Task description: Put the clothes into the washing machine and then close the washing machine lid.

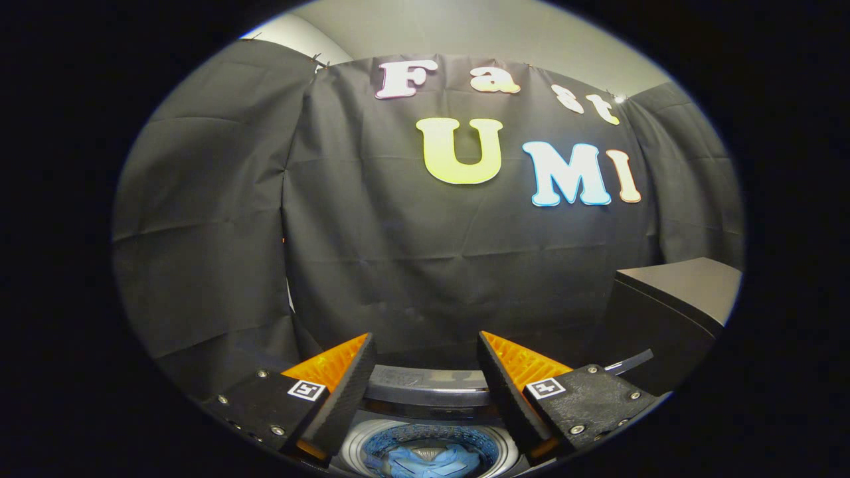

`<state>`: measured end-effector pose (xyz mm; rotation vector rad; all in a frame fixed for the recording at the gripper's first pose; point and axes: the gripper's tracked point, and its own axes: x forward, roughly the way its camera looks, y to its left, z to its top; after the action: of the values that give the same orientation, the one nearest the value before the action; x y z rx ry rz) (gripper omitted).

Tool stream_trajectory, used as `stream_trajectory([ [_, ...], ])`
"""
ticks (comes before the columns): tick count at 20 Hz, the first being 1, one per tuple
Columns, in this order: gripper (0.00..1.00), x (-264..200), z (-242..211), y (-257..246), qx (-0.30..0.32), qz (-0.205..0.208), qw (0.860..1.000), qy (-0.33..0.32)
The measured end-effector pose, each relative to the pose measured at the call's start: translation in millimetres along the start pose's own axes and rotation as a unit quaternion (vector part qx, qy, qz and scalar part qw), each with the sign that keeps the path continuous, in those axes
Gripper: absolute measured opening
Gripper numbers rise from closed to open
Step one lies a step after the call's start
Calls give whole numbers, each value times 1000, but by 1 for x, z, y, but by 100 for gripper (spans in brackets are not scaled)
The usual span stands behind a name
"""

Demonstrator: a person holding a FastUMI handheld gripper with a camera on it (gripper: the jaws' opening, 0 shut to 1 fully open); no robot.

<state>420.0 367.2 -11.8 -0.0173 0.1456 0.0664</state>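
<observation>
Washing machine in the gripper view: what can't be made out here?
- Lid: no clear sight of it, so its position is unknown.
- Drum: near half hidden under the open gripper fingers.
- Blue clothes: partly hidden, so count and type are unclear.
- Dark box beyond the right finger: its far side is hidden.

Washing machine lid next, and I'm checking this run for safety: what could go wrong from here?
1. The blue clothes lie in the drum, seemingly bunched high; they might catch under the lid.
2. The gripper is open and empty, its fingers above the opening; they may knock the machine's rear rim.
3. The dark box beside the machine could block a swing.
</observation>
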Motion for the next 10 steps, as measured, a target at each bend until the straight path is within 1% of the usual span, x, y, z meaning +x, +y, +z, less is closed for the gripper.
stream_trajectory([
  [4, 94, -11, -22, 2, 7, 8, 1000, 19],
  [6, 94, -18, -48, 1, 14, 11, 999, 52],
  [8, 94, -23, -68, -4, 22, 9, 998, 65],
  [10, 94, -27, -80, -7, 15, 10, 997, 74],
])
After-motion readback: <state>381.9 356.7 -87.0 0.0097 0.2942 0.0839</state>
